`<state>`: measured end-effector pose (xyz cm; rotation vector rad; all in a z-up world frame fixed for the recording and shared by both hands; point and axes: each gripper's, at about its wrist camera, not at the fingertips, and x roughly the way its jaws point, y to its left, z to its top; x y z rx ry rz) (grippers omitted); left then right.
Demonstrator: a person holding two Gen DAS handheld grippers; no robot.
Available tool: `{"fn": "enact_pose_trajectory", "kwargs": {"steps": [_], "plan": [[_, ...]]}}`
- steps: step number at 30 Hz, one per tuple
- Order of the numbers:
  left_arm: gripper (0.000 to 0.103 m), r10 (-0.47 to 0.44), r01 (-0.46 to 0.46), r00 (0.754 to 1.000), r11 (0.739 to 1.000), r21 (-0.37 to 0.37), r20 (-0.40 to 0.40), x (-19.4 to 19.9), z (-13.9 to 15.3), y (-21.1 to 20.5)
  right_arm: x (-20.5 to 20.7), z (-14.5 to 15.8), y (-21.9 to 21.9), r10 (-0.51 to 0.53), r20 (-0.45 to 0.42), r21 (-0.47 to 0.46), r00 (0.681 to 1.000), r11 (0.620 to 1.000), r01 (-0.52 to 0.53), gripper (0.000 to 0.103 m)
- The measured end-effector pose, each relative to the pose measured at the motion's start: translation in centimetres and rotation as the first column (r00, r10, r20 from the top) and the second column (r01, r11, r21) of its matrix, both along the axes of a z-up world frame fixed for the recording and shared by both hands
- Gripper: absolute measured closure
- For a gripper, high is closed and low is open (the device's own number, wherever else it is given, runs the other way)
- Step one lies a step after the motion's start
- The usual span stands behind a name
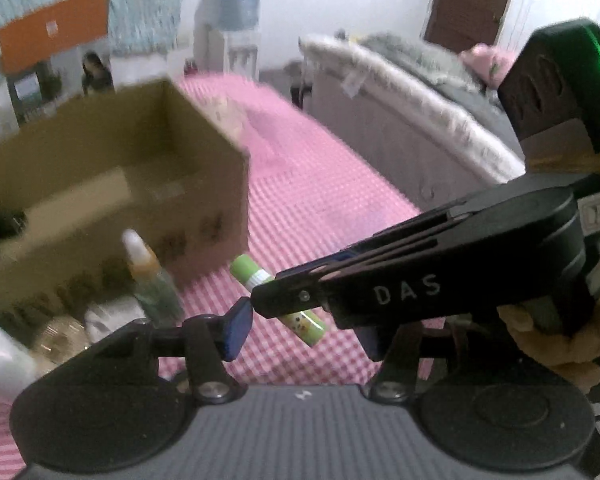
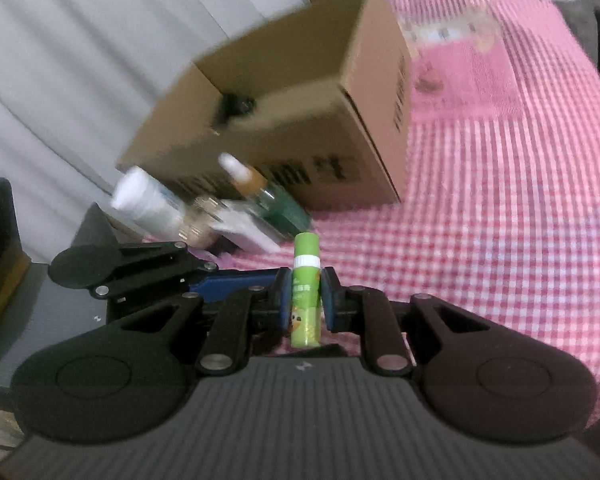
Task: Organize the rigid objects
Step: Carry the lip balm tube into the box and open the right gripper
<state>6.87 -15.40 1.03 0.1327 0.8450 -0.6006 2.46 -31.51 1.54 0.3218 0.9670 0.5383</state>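
My right gripper (image 2: 306,300) is shut on a green glue stick (image 2: 306,280), held above the pink checked tablecloth (image 2: 500,220). In the left wrist view the right gripper (image 1: 260,300) crosses from the right, with the glue stick (image 1: 300,320) in its fingers. My left gripper (image 1: 300,332) is open and empty just below it; its left pad (image 1: 238,328) shows. An open cardboard box (image 1: 120,184) stands at the left; it also shows in the right wrist view (image 2: 300,120), with a dark object inside.
A dropper bottle (image 2: 256,188), a white tube (image 2: 148,200), a gold-capped jar (image 2: 200,216) and a white packet lie in front of the box. A bed (image 1: 420,120) runs along the right of the table. Curtains (image 2: 80,60) hang behind the box.
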Motion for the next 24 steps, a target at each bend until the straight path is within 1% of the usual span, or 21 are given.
{"fn": "enact_pose_trajectory", "kwargs": {"steps": [5, 9, 11, 12, 14, 17, 19, 21, 24], "plan": [[0.048, 0.067, -0.063, 0.991, 0.997, -0.036, 0.113, -0.5, 4.5, 2.7, -0.1, 4.9, 1.9, 0.039, 0.121, 0.030, 0.992, 0.999, -0.043, 0.088], [0.048, 0.143, -0.137, 0.975, 0.989, -0.046, 0.171, 0.5, 7.3, 5.7, 2.1, 8.1, 4.9, 0.107, 0.179, 0.056, 0.978, 0.991, -0.118, 0.088], [0.048, 0.185, -0.181, 0.966, 0.983, -0.041, 0.182, 1.6, 8.2, 7.2, 3.8, 9.3, 6.8, 0.146, 0.200, 0.055, 0.969, 0.986, -0.160, 0.088], [0.048, 0.204, -0.201, 0.962, 0.979, -0.037, 0.181, 2.3, 8.5, 8.0, 5.1, 9.7, 7.9, 0.167, 0.197, 0.064, 0.966, 0.981, -0.182, 0.088], [0.048, 0.240, -0.238, 0.957, 0.971, -0.032, 0.164, 4.0, 8.8, 9.7, 7.6, 10.0, 9.7, 0.192, 0.172, 0.087, 0.966, 0.974, -0.210, 0.088], [0.047, 0.280, -0.280, 0.953, 0.960, -0.017, 0.120, 7.0, 8.3, 11.8, 11.8, 9.5, 12.6, 0.229, 0.099, 0.123, 0.968, 0.963, -0.240, 0.088], [0.047, 0.301, -0.301, 0.949, 0.953, -0.012, 0.091, 8.7, 7.7, 13.3, 14.7, 8.4, 14.5, 0.252, 0.027, 0.150, 0.967, 0.956, -0.253, 0.088], [0.047, 0.335, -0.335, 0.940, 0.942, -0.009, 0.060, 9.9, 7.1, 14.7, 17.4, 7.0, 16.1, 0.268, -0.049, 0.175, 0.962, 0.951, -0.256, 0.088], [0.047, 0.370, -0.369, 0.929, 0.929, -0.015, 0.032, 10.7, 6.1, 16.8, 20.5, 5.0, 17.9, 0.277, -0.139, 0.171, 0.951, 0.952, -0.252, 0.088]]}}
